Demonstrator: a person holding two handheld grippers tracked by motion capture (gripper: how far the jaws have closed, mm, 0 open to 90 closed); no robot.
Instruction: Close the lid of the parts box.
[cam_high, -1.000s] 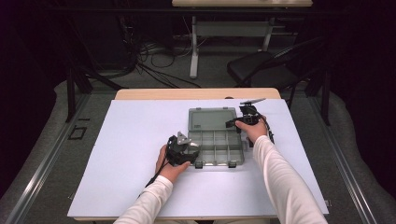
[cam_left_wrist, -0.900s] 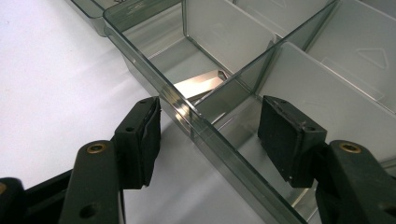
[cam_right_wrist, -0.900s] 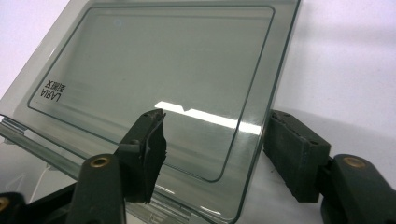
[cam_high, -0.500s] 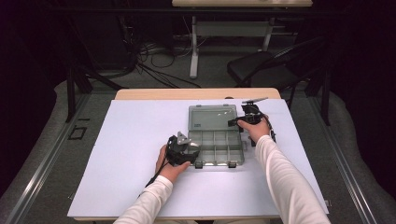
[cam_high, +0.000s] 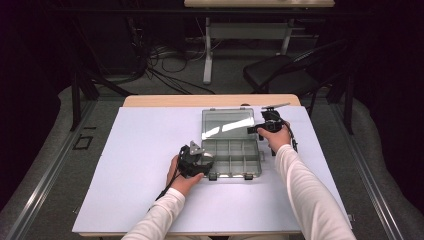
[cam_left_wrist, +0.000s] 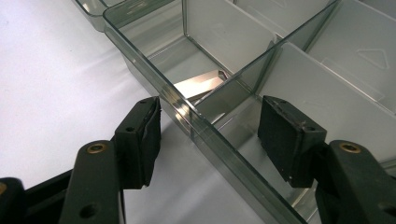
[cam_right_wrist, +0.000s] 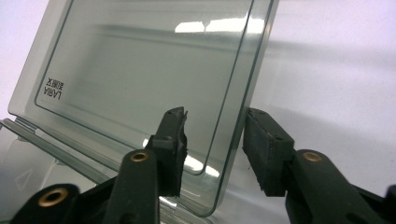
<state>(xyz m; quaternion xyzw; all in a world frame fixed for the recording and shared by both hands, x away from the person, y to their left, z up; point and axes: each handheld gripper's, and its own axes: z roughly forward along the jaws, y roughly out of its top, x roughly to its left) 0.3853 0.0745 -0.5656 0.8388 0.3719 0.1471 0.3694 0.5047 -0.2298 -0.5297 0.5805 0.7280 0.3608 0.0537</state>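
A clear, grey-tinted plastic organiser box (cam_high: 231, 154) with divided compartments lies open on the white table sheet (cam_high: 140, 165). The left gripper (cam_left_wrist: 210, 135) straddles the box's near side wall: one pad sits outside it, the other inside a compartment, both standing off the plastic, so the claw is spread. The right gripper (cam_right_wrist: 212, 144) has just been closing around the raised transparent lid (cam_right_wrist: 140, 79); the lid's free edge runs between its pads, one over the inner face, the other beyond the edge, a gap showing on each side.
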